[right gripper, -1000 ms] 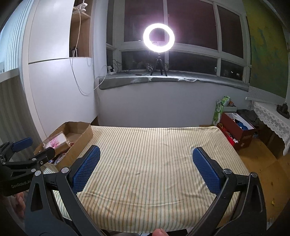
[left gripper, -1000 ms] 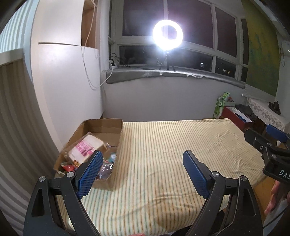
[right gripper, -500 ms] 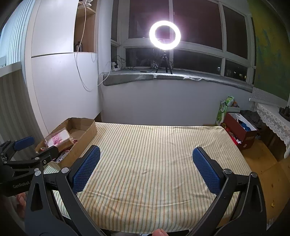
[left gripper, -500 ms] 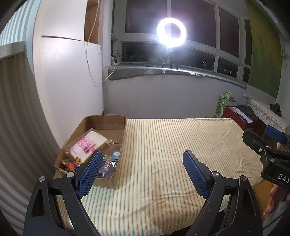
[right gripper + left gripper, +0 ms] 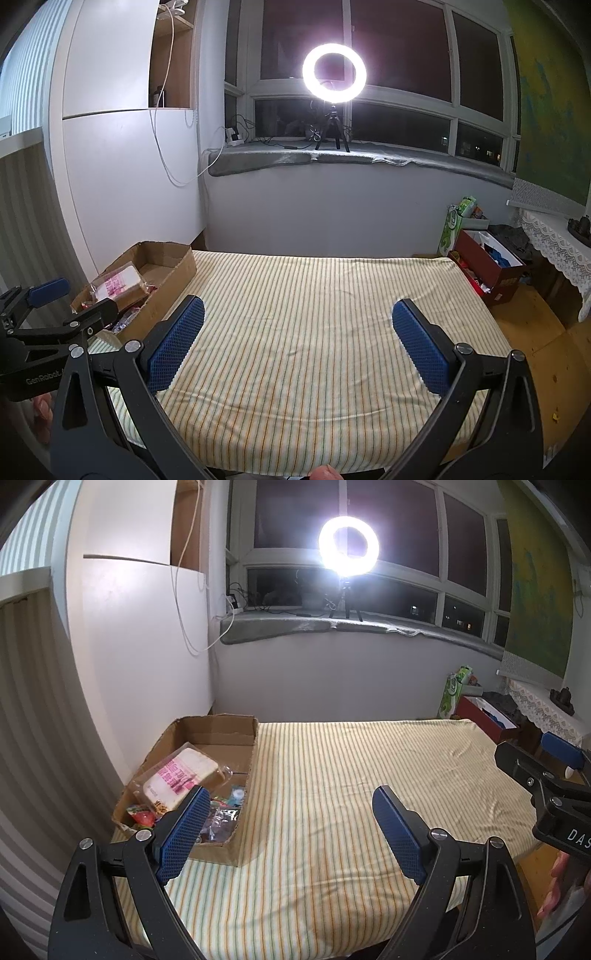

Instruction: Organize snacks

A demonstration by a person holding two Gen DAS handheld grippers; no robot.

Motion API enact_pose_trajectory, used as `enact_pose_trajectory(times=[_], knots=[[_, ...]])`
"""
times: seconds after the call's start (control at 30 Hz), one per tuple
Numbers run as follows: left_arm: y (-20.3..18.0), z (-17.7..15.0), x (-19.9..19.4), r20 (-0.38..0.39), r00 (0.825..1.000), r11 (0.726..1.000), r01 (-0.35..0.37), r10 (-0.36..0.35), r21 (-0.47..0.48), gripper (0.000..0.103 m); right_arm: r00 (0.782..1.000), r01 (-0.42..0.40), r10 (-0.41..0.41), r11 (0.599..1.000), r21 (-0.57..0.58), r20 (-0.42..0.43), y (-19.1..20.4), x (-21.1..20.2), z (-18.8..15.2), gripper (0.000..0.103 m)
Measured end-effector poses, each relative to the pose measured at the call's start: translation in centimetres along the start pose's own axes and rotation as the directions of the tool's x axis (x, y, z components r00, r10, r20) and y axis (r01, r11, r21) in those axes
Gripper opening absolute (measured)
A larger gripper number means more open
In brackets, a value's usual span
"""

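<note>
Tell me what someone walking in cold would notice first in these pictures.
The glaring ring light on the windowsill, against dark windows. Below it spreads the striped bedspread, with a cardboard box of snacks at its left edge, a bagged bread loaf on top. Both the left gripper and right gripper hang open.

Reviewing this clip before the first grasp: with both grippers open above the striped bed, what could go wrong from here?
The cardboard box sits at the bed's left edge, by the wall; a push from the left gripper could shift it off the edge. The bread bag lies on top of smaller packets, and its loose clear wrap may slip or get squeezed. The right gripper is close beside the left, so both reaching for the box could collide.
</note>
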State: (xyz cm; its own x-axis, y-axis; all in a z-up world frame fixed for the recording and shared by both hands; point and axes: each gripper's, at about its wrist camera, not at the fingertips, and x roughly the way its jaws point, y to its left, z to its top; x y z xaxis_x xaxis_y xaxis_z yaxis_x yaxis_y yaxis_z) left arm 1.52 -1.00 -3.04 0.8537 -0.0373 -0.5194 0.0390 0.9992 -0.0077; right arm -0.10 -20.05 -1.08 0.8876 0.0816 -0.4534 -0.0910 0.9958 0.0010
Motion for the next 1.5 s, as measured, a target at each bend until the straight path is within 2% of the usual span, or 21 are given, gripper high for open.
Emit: enact_pose_trajectory(times=[1.07, 1.5], knots=[[0.2, 0.0, 0.1, -0.005, 1.0, 1.0, -0.002, 0.002, 0.004, 0.09, 1.0, 0.008, -0.008, 1.0, 0.003, 0.002, 0.0, 0.0, 0.2, 0.103], [0.1, -0.1, 0.9, -0.017, 1.0, 1.0, 0.003, -0.003, 0.007, 0.09, 1.0, 0.02, -0.02, 1.0, 0.019, -0.017, 0.2, 0.8, -0.7, 0.103]])
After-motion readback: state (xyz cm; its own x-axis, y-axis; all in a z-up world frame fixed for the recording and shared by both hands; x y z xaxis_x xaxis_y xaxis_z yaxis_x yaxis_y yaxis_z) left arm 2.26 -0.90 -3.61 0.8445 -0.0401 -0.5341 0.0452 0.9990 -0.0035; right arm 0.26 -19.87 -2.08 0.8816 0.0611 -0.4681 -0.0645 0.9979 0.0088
